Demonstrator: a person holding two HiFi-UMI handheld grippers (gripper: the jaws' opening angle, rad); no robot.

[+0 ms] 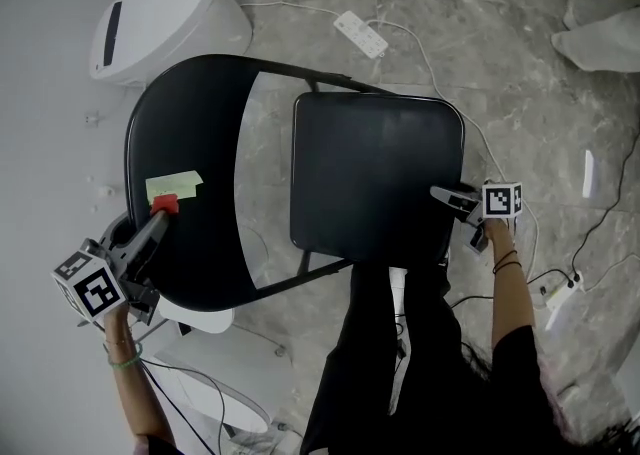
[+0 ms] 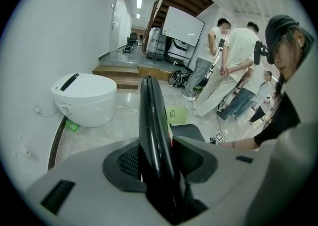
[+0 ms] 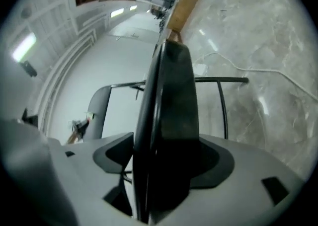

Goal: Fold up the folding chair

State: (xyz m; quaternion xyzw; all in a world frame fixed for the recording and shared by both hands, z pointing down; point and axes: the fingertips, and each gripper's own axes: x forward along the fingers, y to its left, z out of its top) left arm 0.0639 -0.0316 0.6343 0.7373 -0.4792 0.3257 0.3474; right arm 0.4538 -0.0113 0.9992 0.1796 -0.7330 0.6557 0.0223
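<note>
My head camera looks steeply down on the folding chair [image 1: 375,178], with my left gripper [image 1: 158,218] and my right gripper [image 1: 445,195] at its two sides. The left gripper's camera sits very near the backrest [image 2: 151,120] and faces along it to the white toilet [image 2: 84,98], which the head view also shows. The right gripper's camera is close against the seat [image 3: 174,111], facing across to the backrest

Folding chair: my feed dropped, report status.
Left claw shut on backrest. Right claw open around seat edge. Not yet folded. Toilet just behind backrest.
</note>
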